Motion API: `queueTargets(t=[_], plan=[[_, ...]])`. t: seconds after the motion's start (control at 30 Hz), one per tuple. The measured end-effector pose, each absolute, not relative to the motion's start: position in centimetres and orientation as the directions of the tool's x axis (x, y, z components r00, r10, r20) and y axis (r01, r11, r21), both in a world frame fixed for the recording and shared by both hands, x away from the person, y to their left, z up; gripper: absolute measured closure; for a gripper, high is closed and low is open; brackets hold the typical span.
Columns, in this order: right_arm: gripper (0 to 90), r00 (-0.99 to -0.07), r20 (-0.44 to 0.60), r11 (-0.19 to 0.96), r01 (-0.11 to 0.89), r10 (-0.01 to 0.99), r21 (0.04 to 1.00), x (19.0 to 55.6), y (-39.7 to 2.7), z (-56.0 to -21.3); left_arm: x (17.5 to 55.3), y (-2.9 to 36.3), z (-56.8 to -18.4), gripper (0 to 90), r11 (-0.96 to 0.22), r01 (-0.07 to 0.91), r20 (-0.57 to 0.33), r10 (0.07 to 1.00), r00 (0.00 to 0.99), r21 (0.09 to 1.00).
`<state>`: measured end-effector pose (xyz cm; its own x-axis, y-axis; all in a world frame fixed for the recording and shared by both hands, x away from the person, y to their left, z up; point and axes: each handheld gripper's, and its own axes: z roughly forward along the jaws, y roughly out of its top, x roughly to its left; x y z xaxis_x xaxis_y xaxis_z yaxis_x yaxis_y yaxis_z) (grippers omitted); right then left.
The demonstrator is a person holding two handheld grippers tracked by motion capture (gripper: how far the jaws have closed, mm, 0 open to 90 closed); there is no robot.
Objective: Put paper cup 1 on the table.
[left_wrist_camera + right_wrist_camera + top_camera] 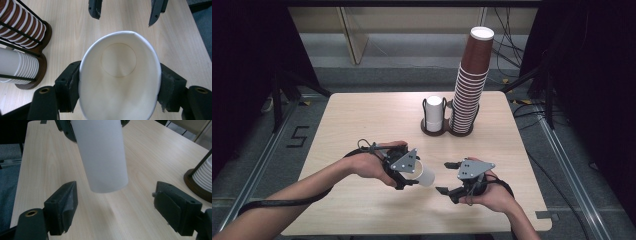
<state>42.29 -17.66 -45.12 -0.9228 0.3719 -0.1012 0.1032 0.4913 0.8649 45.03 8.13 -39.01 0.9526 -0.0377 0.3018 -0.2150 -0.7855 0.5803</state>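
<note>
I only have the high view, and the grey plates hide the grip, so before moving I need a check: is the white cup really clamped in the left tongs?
Observer: Yes. In the left gripper view the left tongs squeeze the white cup from both sides, pressing its rim into an oval.
Operator: And the right tongs, are they touching its base?
Observer: No. In the right gripper view the right tongs stand open, with the cup's closed end just ahead of them and clear of both pads.
</note>
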Motion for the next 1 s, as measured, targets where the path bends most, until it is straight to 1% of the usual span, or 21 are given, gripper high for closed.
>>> queueTargets(t=[0.03, 0.37, 0.8, 0.83, 0.87, 1.0], plan=[[20.9, -0.926, -0.114, 0.497, 0.088, 0.361, 0.863, 42.5, -17.5, -45.1, 45.0, 8.1, -39.0, 29.8, -0.790, -0.217, 0.304, -0.041, 0.952, 0.573], [23.7, -0.942, -0.118, 0.528, 0.070, 0.314, 0.846, 43.2, -15.1, -45.6, 44.8, 7.6, -39.0, 29.8, -0.800, -0.242, 0.310, -0.075, 0.948, 0.549], [26.0, -0.953, -0.121, 0.564, 0.059, 0.277, 0.824, 43.4, -14.1, -46.1, 44.6, 7.0, -39.0, 29.8, -0.811, -0.273, 0.317, -0.115, 0.941, 0.517], [26.5, -0.952, -0.110, 0.563, 0.074, 0.287, 0.823, 43.3, -14.1, -46.1, 44.6, 7.0, -39.0, 29.8, -0.811, -0.276, 0.320, -0.116, 0.940, 0.516], [26.9, -0.954, -0.128, 0.568, 0.052, 0.272, 0.821, 43.5, -14.1, -46.2, 44.6, 7.0, -39.0, 29.8, -0.812, -0.277, 0.320, -0.118, 0.940, 0.514], [28.3, -0.957, -0.124, 0.575, 0.051, 0.262, 0.817, 43.4, -13.8, -46.3, 44.5, 6.8, -38.8, 29.9, -0.812, -0.292, 0.325, -0.134, 0.936, 0.505]])
